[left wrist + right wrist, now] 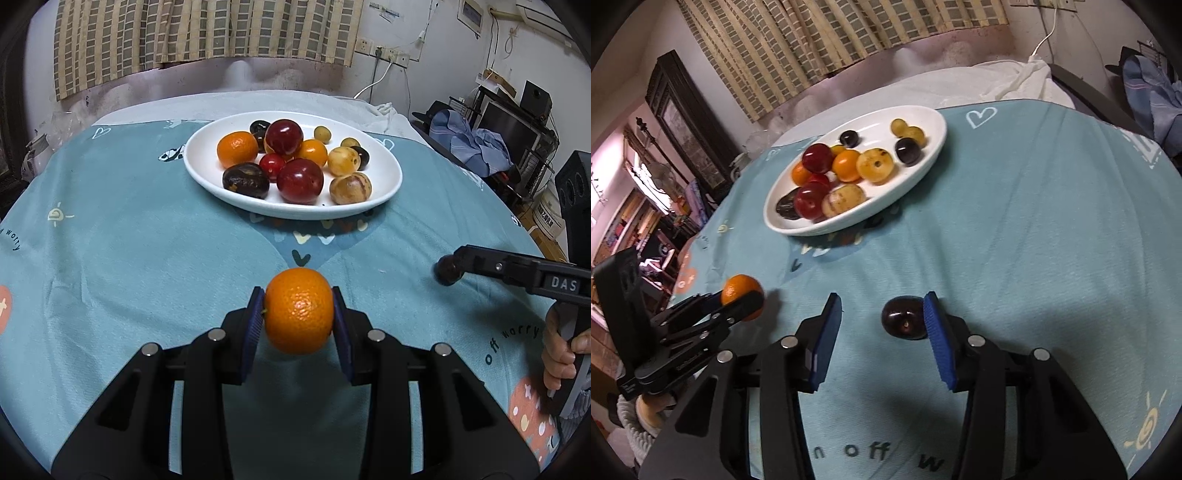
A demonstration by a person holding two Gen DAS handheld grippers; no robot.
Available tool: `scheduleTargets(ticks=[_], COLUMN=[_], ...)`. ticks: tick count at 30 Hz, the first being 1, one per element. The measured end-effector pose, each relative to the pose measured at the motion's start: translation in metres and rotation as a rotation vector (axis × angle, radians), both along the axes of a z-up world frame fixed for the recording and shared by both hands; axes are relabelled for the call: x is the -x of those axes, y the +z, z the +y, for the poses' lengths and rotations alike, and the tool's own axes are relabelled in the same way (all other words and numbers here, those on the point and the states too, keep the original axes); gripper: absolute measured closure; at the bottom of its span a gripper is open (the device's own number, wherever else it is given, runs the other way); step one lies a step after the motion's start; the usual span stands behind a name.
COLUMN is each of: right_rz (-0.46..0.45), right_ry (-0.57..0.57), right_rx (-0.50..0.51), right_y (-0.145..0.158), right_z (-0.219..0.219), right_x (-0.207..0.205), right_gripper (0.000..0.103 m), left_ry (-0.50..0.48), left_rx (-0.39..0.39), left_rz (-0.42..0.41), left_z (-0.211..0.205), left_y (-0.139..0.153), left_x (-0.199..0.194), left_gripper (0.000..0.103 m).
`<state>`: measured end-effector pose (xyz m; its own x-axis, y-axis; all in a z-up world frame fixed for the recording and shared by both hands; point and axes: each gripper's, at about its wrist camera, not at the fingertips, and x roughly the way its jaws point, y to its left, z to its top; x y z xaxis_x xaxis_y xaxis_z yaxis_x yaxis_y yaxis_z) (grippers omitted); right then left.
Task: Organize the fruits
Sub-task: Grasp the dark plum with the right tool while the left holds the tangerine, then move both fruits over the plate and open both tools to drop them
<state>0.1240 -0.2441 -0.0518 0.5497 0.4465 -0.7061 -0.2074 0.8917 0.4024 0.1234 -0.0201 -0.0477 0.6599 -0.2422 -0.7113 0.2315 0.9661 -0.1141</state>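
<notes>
Orange mandarin in left tool

One white plate, three oranges, two red plums, one red cherry tomato, two tongs.

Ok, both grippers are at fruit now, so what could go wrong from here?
1. The right gripper is open: the dark round plum touches only one blue pad, so closing may nudge it rolling across the teal tablecloth.
2. The white oval plate is already crowded; the round orange mandarin held by the left gripper could dislodge piled fruit when set down.
</notes>
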Motion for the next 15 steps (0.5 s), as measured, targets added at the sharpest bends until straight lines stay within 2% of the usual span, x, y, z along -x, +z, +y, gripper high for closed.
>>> scheduleTargets(ticks=[6, 9, 15], right_rz=[-0.008, -0.005, 0.007], right_ry=[-0.015, -0.016, -0.027], right_rx=[0.079, 0.125, 0.110], right_y=[-0.007, -0.012, -0.018], right_z=[0.001, 0.004, -0.002], right_x=[-0.004, -0.006, -0.011], right_gripper=[0.058, 0.066, 0.076], left_ry=[-0.012, -0.015, -0.009], left_rx=[-0.012, -0.019, -0.017], left_rz=[0.011, 0.014, 0.020], left_z=[-0.005, -0.007, -0.005], left_y=[-0.004, -0.006, -0.006], left_x=[0.000, 0.000, -0.001], left_gripper=[0.067, 0.066, 0.066])
